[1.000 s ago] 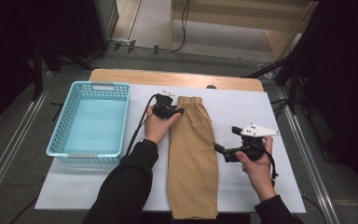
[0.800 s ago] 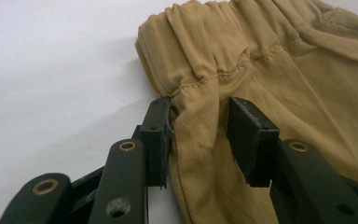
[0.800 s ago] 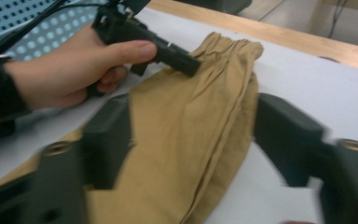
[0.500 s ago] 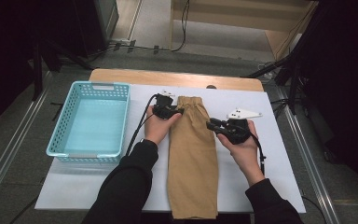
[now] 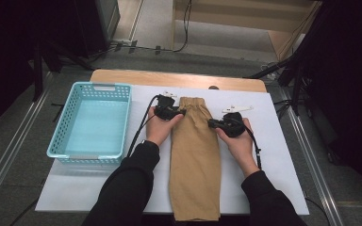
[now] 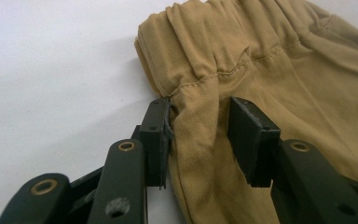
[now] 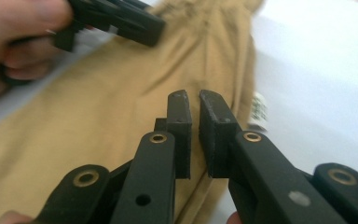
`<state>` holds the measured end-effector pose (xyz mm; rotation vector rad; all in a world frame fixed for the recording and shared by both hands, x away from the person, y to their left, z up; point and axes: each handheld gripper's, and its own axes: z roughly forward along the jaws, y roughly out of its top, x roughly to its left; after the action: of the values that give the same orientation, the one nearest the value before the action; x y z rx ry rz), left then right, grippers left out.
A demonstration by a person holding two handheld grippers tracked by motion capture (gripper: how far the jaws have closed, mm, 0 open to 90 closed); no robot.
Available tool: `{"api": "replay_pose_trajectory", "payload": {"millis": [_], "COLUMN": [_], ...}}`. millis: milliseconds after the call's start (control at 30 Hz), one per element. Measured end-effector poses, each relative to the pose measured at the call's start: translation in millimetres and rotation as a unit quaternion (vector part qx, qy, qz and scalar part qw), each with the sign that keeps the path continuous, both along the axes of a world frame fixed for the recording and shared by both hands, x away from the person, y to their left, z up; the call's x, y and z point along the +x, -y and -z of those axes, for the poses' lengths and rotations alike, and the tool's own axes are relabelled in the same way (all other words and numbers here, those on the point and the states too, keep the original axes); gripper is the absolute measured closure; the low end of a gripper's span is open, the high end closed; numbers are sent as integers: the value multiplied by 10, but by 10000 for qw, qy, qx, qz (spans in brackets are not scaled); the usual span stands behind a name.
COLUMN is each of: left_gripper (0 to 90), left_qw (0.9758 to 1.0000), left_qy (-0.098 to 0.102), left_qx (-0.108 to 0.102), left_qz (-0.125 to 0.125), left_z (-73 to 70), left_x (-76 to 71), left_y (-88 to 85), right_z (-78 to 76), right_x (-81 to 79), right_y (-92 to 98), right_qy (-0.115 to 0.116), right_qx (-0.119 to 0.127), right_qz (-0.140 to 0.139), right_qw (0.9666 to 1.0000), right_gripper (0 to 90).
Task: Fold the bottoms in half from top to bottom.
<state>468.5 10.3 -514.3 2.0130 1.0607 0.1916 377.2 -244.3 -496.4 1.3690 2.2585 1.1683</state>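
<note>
Lying flat – one tan woven trousers (image 5: 194, 155), gathered waistband; left gripper (image 6: 200, 135) pinches its left edge, right gripper (image 7: 195, 135) just clenched, nothing visibly between.

Matt tan cloth trousers (image 5: 195, 155); smooth white table sheet (image 5: 283, 155).

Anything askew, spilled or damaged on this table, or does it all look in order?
Nothing stands out. The tan trousers lie folded lengthwise and straight on the white sheet, waistband away from the person, small label peeking out at one edge. The blue basket sits square beside them.
</note>
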Motion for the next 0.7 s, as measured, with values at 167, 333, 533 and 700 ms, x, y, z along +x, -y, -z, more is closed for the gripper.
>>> {"api": "replay_pose_trajectory", "payload": {"millis": [167,333,533,700], "left_gripper": [596,602,614,631], "left_qw": [10000,9999,9999,9999], "left_qy": [-4,92,27,17], "left_qx": [-67,-82,-161,-151], "left_qz": [-4,7,-41,-25], "left_z": [0,-18,-16,-16], "left_x": [3,-1,15,12], "left_y": [-14,-14,-28,-26], "right_z": [87,118,126,77], "right_x": [71,123,201,289], "right_y": [30,19,46,32], "right_qy": [-136,-176,-208,-124], "right_qx": [-5,-84,-163,-186], "right_qz": [120,134,209,220], "right_qw": [9998,9997,9994,9995], "right_gripper": [793,790,769,630]}}
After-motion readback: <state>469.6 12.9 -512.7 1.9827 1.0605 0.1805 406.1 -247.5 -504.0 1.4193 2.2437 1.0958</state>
